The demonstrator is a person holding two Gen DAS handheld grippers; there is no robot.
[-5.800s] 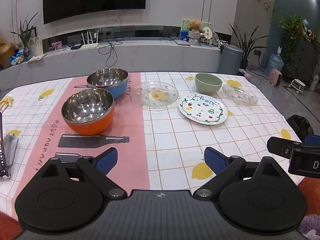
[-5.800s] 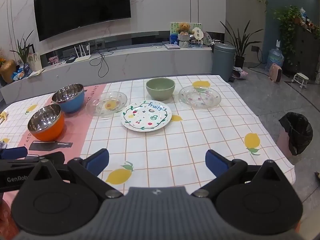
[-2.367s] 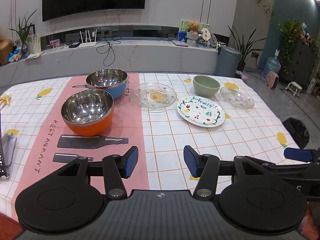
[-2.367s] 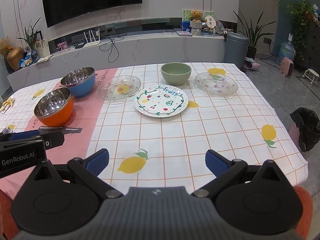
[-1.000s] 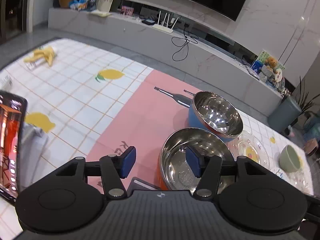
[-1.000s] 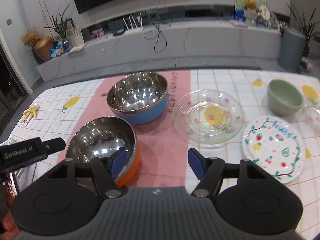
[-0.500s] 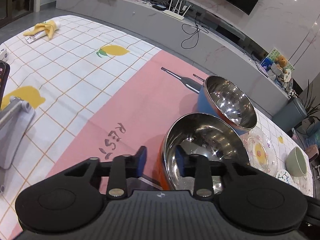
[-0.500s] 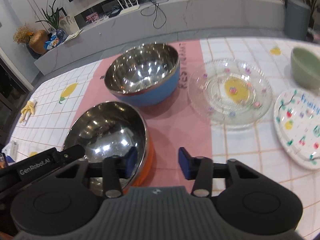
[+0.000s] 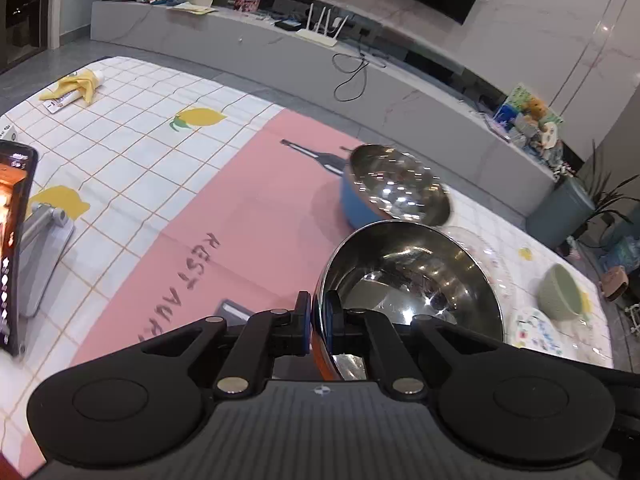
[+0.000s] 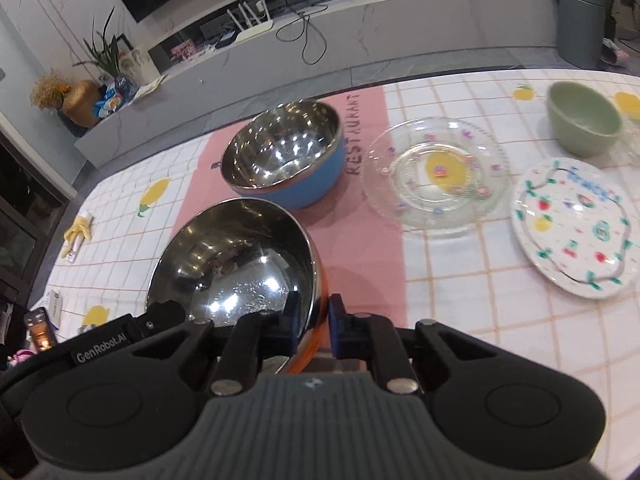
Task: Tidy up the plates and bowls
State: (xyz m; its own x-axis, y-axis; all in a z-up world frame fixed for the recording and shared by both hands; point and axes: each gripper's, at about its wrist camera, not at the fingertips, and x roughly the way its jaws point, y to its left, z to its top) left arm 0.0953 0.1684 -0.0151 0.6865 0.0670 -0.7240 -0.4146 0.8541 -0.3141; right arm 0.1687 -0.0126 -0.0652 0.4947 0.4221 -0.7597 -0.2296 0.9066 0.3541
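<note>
The orange bowl (image 9: 412,276) with a steel inside is held by both grippers and looks lifted off the pink runner. My left gripper (image 9: 317,320) is shut on its left rim. My right gripper (image 10: 313,322) is shut on its right rim; the bowl shows in the right wrist view (image 10: 236,256). The blue bowl (image 9: 392,192) stands just behind it, also in the right wrist view (image 10: 284,156). A clear glass plate (image 10: 436,172), a white fruit plate (image 10: 576,224) and a green bowl (image 10: 584,118) lie to the right.
A phone on a stand (image 9: 16,248) is at the table's left edge. A yellow tube (image 9: 74,88) lies at the far left corner. A grey bin (image 10: 580,20) stands on the floor beyond the table (image 9: 132,152).
Both grippers have closed onto the orange bowl's rim, left and right. The bowl now sits higher and nearer the cameras, covering part of the blue bowl in the left view.
</note>
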